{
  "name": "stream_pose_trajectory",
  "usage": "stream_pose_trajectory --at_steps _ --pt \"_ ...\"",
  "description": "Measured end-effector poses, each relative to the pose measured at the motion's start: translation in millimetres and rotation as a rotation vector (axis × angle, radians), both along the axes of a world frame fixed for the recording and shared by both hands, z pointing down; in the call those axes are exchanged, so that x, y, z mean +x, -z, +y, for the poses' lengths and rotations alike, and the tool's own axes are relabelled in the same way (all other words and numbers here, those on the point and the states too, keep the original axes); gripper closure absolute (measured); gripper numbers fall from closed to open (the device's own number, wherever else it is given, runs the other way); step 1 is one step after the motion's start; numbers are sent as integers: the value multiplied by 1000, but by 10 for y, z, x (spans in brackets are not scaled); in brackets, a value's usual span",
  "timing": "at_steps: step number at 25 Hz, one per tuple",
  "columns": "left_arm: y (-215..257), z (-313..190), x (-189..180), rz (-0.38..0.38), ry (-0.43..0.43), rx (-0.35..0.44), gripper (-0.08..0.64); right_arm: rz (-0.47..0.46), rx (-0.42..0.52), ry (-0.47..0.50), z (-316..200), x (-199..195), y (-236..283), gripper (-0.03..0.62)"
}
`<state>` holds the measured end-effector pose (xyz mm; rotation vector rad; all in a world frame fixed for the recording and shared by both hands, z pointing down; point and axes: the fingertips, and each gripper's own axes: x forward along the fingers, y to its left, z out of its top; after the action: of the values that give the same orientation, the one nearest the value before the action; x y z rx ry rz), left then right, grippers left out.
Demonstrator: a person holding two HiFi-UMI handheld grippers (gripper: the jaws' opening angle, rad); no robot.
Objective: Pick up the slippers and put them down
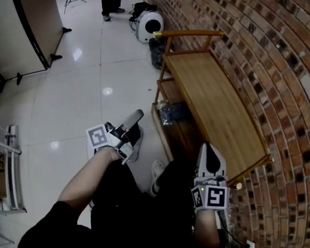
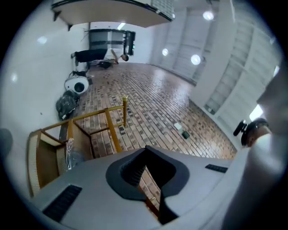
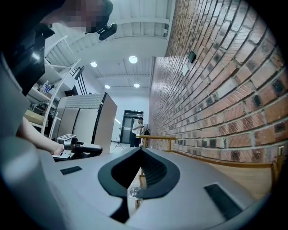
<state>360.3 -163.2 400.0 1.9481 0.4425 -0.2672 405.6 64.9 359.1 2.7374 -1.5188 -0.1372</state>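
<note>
The black ribbed pads [image 2: 133, 173] of the white left gripper [image 1: 137, 115] are pressed together on nothing, and the jaws of the white right gripper [image 1: 208, 147] are likewise closed and empty, so nothing has been picked up. Both are held low, pointed towards the light wooden bench [image 1: 213, 99] by the red brick wall [image 1: 273, 62], probably in approach. No slippers can be made out. A dark bundle in clear plastic [image 1: 173, 113] on the bench's lower shelf may hold them.
</note>
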Motion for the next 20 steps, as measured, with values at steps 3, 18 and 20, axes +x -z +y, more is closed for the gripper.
stream_pose_trajectory --at_steps 3,18,20 --pt "-304 -59 53 -43 9 -52 560 -3 -9 12 -52 -37 -21 584" --pt "-1872 -187 950 -449 -8 -46 348 -47 -78 85 -242 -74 -319 584" --pt "-1998 -227 1090 -475 -1 -23 347 -68 -82 96 -272 -60 -385 584"
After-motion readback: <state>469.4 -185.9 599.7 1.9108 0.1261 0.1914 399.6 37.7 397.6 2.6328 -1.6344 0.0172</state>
